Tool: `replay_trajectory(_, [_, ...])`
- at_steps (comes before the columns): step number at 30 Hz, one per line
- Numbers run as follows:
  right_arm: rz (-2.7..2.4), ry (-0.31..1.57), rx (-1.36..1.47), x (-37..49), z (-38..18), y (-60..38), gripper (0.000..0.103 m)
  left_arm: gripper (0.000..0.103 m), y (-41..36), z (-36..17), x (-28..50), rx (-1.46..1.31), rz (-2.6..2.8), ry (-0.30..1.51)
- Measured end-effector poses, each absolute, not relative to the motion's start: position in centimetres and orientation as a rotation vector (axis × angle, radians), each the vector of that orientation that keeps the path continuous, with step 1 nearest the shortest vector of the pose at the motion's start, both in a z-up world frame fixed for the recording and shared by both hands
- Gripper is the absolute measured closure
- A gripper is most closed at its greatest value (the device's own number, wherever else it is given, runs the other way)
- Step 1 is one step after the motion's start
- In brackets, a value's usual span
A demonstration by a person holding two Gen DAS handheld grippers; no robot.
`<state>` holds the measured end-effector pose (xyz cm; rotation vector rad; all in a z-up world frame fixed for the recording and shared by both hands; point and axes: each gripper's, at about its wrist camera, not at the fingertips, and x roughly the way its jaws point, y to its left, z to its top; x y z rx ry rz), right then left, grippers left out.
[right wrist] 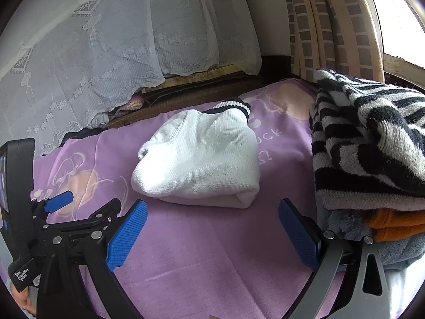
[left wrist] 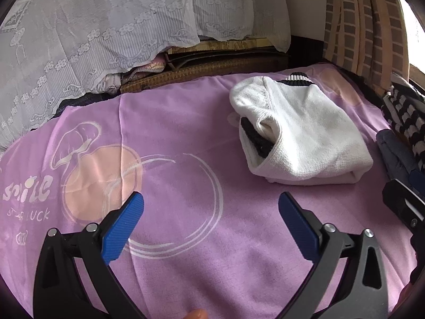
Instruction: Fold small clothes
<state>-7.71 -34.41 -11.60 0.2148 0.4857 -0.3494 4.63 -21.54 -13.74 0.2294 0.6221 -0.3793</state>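
A white knitted garment (left wrist: 305,138) with a black-and-white striped hem lies folded into a bundle on the purple sheet (left wrist: 186,133). It sits ahead and to the right of my left gripper (left wrist: 211,199), which stands open with nothing between its blue pads. In the right wrist view the same white garment (right wrist: 202,159) lies just ahead of my right gripper (right wrist: 212,207), open and empty too. The left gripper (right wrist: 58,202) shows at the lower left of that view.
A stack of folded clothes (right wrist: 372,143), black-and-white striped on top with orange and grey below, stands at the right, close to my right finger. A lace-covered pile (left wrist: 93,40) and dark wooden furniture (left wrist: 212,63) line the back. A checked curtain (right wrist: 332,26) hangs at the far right.
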Motion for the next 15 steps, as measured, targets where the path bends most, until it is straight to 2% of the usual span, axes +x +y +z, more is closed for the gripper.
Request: replay_trajectory(15, [-0.306, 0.522, 0.225, -7.35, -12.22, -33.75, 0.004, 0.004, -21.97, -13.77, 4.14, 0.25, -0.358, 0.611])
